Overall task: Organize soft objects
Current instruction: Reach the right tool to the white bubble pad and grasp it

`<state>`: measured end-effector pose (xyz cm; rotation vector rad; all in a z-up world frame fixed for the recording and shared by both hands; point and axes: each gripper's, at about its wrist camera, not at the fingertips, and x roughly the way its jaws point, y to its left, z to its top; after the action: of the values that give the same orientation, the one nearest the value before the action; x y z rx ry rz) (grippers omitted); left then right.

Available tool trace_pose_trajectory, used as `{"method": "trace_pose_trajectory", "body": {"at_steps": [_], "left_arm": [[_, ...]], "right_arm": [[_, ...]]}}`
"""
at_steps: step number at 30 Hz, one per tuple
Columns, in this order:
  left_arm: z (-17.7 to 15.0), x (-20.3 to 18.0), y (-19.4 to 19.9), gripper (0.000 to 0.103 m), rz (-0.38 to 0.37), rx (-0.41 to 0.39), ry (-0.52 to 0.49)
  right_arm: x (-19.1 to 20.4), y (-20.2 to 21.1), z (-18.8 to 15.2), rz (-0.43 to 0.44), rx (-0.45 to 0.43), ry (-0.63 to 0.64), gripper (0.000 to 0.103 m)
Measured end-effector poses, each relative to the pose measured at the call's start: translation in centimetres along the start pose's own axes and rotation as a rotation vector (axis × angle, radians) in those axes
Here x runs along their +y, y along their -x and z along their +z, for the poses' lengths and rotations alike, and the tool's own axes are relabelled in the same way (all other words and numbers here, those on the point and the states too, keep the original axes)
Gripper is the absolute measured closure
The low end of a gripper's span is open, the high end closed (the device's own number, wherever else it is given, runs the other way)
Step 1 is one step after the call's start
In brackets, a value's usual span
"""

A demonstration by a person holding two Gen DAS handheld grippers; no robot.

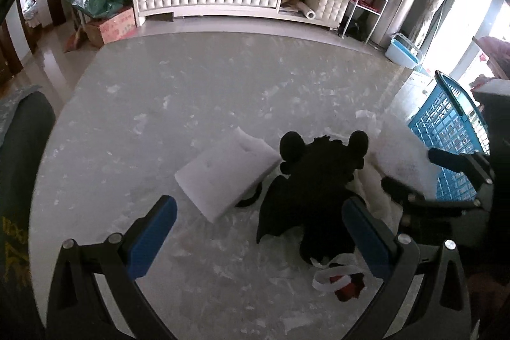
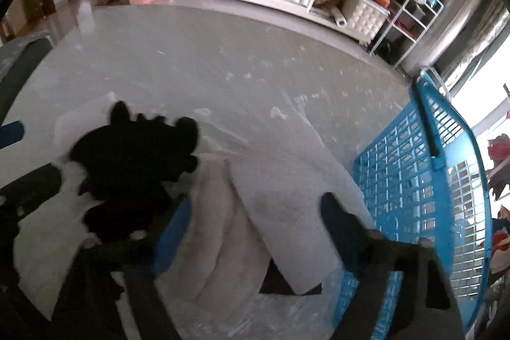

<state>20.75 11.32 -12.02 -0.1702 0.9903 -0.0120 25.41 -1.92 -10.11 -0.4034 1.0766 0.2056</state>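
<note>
In the left wrist view the left gripper fills the lower part of the frame with its two blue-padded fingers spread wide apart and nothing pressed between them; they hang over a grey marbled table. Between and just beyond the fingertips, right of centre, lies a black plush toy with round ears, its lower end close to the right-hand pad. A white foam block sits just left of the toy, touching it near the ear. Under and to the right of the toy spreads a white fluffy cloth, and at the right edge stands a blue plastic basket. A small red and white item lies at lower centre beside the right-hand pad; what it is cannot be told. The right gripper shows at mid right of that frame, over the cloth. In the right wrist view, which is blurred, the right gripper has its jaws apart, with the white cloth lying below the gap; whether the pads touch it cannot be told. There the plush toy sits at left of centre and the basket at right, touching the cloth's edge.
</note>
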Motion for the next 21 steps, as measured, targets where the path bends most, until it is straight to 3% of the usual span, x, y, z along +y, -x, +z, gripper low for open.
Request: {"method": "trace_pose_trajectory", "body": {"at_steps": [2, 6, 12, 19, 21], "left_arm": [[0.0, 0.2, -0.5, 0.0, -0.009, 0.007, -0.003], [-0.2, 0.9, -1.3, 0.0, -0.02, 0.021, 0.01], [0.0, 1.5, -1.0, 0.0, -0.019, 0.017, 0.035], [-0.2, 1.5, -0.8, 0.0, -0.019, 0.009, 0.041], [-0.2, 1.4, -0.9, 0.0, -0.02, 0.014, 0.042]], "right_arm": [[-0.7, -0.6, 0.2, -0.011, 0.027, -0.016, 0.046], [-1.7, -0.6, 0.3, -0.023, 0.052, -0.034, 0.048], [-1.6, -0.1, -0.6, 0.026, 0.068, -0.032, 0.064], [-0.6, 1.6, -1.6, 0.026, 0.071, 0.003, 0.065], [0.5, 2.0, -2.0, 0.039, 0.074, -0.003, 0.059]]}}
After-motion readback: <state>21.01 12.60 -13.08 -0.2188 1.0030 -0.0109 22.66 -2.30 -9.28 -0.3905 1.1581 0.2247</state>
